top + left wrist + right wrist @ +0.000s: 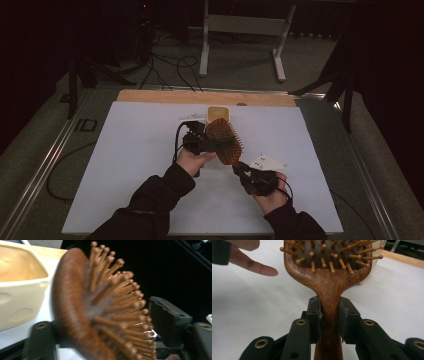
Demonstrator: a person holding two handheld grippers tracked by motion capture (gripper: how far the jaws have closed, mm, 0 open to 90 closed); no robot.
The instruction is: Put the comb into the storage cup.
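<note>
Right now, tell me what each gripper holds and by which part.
The right gripper clamps the wooden hairbrush by its handle neck. The left gripper straddles the brush head; grip unclear.

- Table (pixel 150 95) — wooden top, its far edge bare.
- White sheet (pixel 140 165) covers most of it.
- Cream tub (pixel 218 113) stands on the sheet, far middle.

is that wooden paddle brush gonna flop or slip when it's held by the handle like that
The paddle brush looks like solid wood, so it probably stays stiff. The right tool is clamped on the narrow neck of the handle; the smooth grain might let it twist or slide. The wide pinned head likely makes it top-heavy, and the pins could snag.
</note>
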